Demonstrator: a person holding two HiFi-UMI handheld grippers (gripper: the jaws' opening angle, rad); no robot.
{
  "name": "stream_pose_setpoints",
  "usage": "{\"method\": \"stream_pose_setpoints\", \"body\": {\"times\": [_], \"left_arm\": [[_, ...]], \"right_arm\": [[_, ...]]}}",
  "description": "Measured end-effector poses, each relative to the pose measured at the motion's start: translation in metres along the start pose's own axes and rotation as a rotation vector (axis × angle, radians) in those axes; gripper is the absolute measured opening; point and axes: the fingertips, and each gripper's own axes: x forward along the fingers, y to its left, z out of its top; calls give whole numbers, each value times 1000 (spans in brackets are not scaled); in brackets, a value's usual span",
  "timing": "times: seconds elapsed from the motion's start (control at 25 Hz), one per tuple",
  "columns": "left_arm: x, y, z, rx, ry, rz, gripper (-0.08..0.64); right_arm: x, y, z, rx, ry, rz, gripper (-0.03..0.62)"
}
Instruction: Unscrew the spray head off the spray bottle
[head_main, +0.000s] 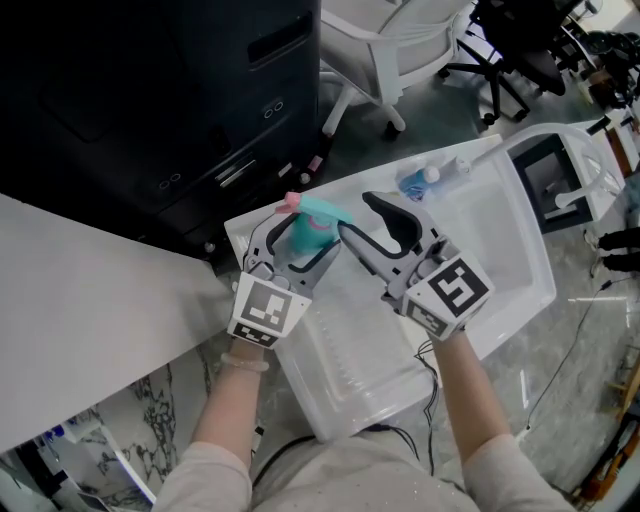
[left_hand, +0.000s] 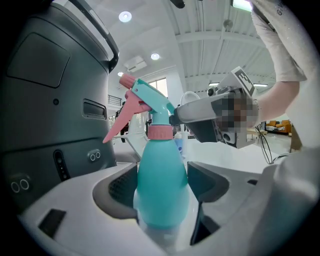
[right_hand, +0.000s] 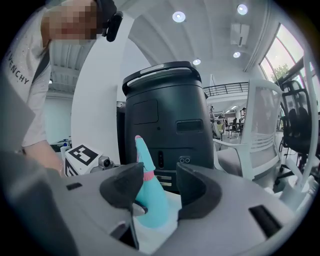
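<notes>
fig. 1: left tool (head_main: 303, 240) pinches the teal spray bottle (left_hand: 161, 185) upright over the white surface (head_main: 500, 250). right tool (right_hand: 155, 192) stands spread around the spray head (left_hand: 150, 100), not yet pressing. its 2 pads should probably seat squarely near the pink collar (left_hand: 160, 132) before twisting.

Two: left tool (head_main: 303, 243), right tool (head_main: 368, 228). One: spray bottle (left_hand: 161, 185).

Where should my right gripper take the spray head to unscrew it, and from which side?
Probably the pink collar below the spray head: it is the round ring that turns. Come from the back, opposite the trigger, which juts out front. The left gripper clamps the spray bottle upright lower down, leaving the collar free.
</notes>
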Motion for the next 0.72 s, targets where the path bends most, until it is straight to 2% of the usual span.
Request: {"method": "stream_pose_setpoints", "body": {"times": [0.16, 0.48, 0.64, 0.72], "left_arm": [[0, -1, 0, -3, -2, 3, 314], [1, 0, 1, -10, -7, 4, 315], [1, 0, 0, -15, -6, 8, 316], [2, 0, 0, -19, -6, 8, 314]], "right_arm": [[-1, 4, -2, -89, 30, 22, 166], [9, -6, -1, -45, 13, -40, 90], [10, -4, -3, -37, 14, -44, 87], [3, 7, 1, -15, -18, 5, 113]]}}
